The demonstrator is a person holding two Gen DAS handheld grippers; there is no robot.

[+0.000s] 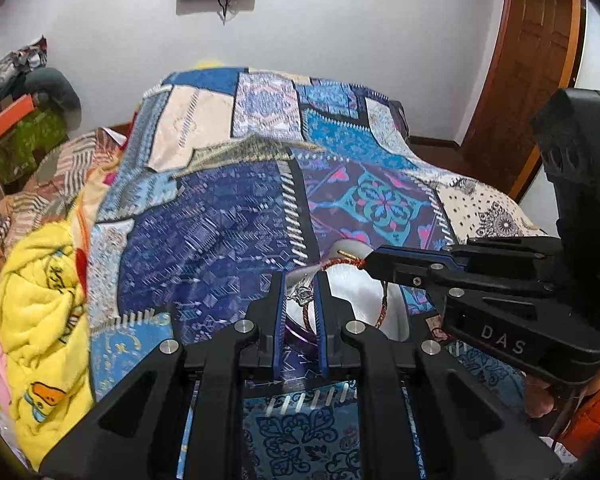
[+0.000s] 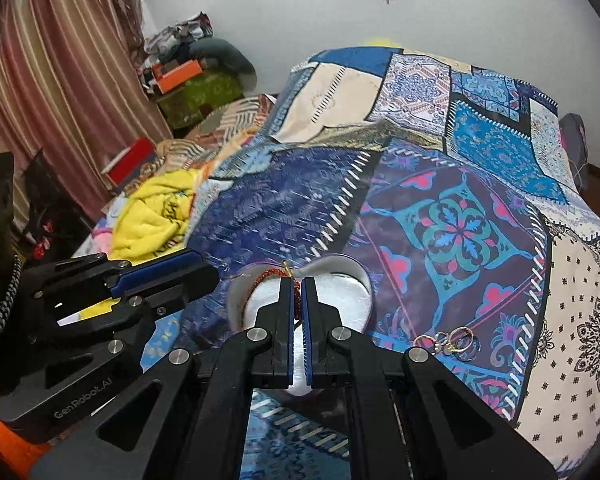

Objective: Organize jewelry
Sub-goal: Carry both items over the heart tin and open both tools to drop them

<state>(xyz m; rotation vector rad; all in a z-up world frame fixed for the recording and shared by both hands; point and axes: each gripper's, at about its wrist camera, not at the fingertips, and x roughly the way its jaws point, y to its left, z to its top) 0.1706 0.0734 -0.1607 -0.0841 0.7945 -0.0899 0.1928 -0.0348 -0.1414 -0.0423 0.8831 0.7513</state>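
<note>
A heart-shaped box point(image 2: 340, 296) with white lining lies on the patchwork bedspread; it also shows in the left wrist view point(image 1: 364, 300). My right gripper point(image 2: 298, 292) is shut on a red-brown braided cord bracelet point(image 2: 266, 275) over the box; in the left wrist view it point(image 1: 366, 262) comes in from the right holding the bracelet point(image 1: 384, 304). My left gripper point(image 1: 300, 292) is narrowly parted around a small silver chain piece point(image 1: 302, 295) and the box rim; whether it grips is unclear. Several gold and silver rings point(image 2: 454, 340) lie on the bedspread right of the box.
A crumpled yellow blanket point(image 1: 40, 300) lies at the left of the bed, also in the right wrist view point(image 2: 152, 216). Boxes and clothes point(image 2: 184, 76) pile up by the far wall beside a striped curtain point(image 2: 52, 72). A wooden door point(image 1: 520, 60) stands at the right.
</note>
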